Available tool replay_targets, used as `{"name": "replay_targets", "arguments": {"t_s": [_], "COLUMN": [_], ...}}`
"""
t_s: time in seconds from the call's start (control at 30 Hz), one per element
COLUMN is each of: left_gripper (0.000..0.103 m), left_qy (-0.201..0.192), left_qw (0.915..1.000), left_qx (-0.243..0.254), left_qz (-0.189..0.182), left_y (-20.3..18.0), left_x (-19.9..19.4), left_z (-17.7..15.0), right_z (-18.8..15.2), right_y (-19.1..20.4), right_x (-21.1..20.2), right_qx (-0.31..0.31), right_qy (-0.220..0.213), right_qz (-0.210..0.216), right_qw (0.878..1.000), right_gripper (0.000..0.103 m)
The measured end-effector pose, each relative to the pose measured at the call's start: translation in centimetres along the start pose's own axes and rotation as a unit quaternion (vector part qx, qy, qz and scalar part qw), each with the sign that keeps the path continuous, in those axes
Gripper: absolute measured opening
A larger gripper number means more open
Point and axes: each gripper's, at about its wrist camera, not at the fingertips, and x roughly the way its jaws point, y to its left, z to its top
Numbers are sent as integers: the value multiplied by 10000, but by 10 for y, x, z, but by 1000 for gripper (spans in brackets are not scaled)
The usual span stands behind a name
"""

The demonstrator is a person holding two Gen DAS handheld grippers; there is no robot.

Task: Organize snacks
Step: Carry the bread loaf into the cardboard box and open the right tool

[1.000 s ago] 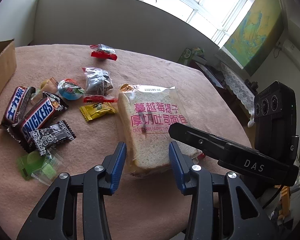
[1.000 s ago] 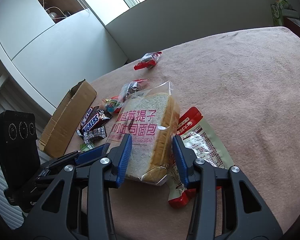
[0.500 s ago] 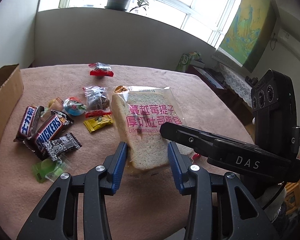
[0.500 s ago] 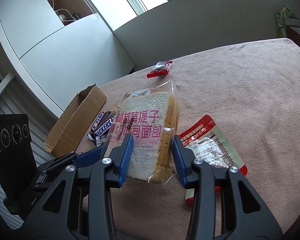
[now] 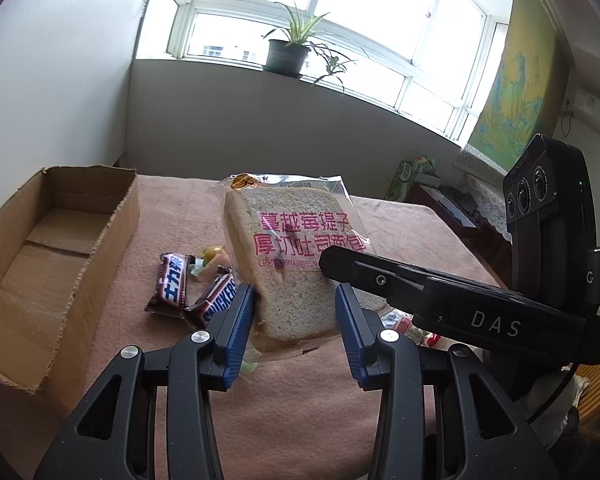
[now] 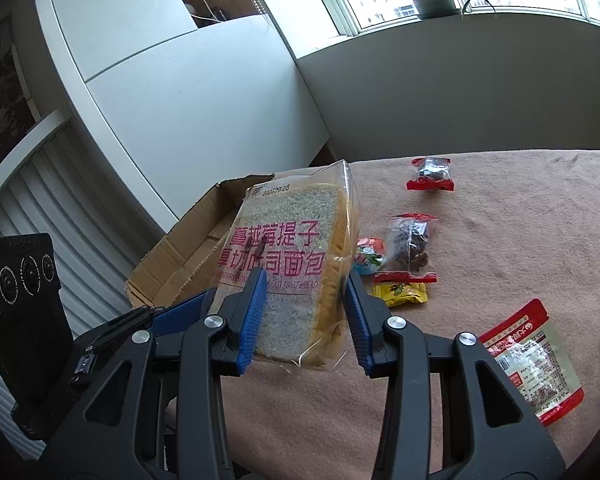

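Pink cloth-covered surface (image 6: 500, 248): both grippers, left (image 5: 295, 322) and right (image 6: 306, 312), jaws clamping clear-wrapped sliced bread (image 6: 288, 264), are holding it aloft beside open cardboard box (image 5: 48, 248).

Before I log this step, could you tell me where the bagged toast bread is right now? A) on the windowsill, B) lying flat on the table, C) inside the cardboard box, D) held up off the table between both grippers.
D: the bread bag is raised off the cloth, with the right gripper and left gripper closed on its lower end, and the cardboard box has nothing in it.
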Motion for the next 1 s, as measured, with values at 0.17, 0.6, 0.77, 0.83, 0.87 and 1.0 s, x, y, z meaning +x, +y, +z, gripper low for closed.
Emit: {"name": "replay_targets", "arguments": {"t_s": [0.17, 0.6, 0.77, 0.83, 0.87, 1.0], "left_gripper": [40, 40, 40, 40, 40, 40], "left_qy": [-270, -704, -742, -723, -713, -722], "left_qw": [9991, 9902, 9869, 9860, 9856, 9841], "left_qx": [-189, -840, -977, -1049, -1081, -1128], "left_qz": [269, 863, 1045, 1073, 1086, 1165], "left_y": [30, 105, 123, 129, 132, 137], "left_x": [-22, -62, -67, -67, -67, -67], "left_z": [0, -3, -10, -13, -14, -14], "right_z": [11, 22, 22, 20, 20, 24], "right_y": [38, 117, 131, 135, 136, 136], "right_x": [25, 98, 122, 129, 133, 145], "right_qx": [-295, -790, -862, -859, -845, -824], "right_qy": [90, 435, 570, 620, 639, 676], "right_qz": [208, 683, 785, 807, 821, 861], "right_qw": [9993, 9936, 9915, 9911, 9910, 9906], "right_gripper": [41, 41, 41, 41, 41, 41]}}
